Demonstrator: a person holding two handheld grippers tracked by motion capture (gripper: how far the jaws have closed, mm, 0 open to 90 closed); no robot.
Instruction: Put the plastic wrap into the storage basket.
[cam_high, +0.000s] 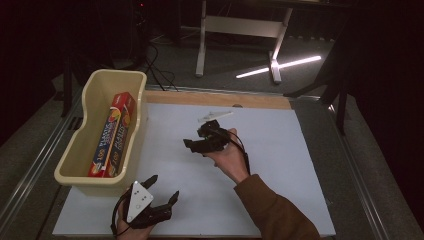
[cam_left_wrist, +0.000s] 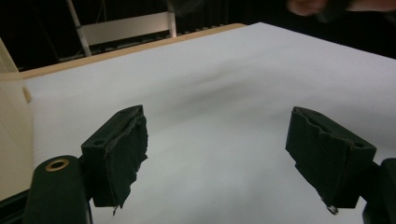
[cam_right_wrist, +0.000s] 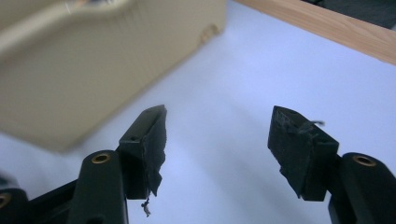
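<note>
Plastic-wrap box lies inside the cream bin, beside which both the left gripper and right gripper gape wide and empty, so stowing looks finished and nothing remains to grasp.

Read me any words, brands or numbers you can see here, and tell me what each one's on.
"PLASTIC": only a guess, in large yellow letters down the side of the red box lying in the beige bin.
The smaller print and the round logo on that box are too blurred to read.
The white table, the left claw and the right claw bear no readable text.
</note>
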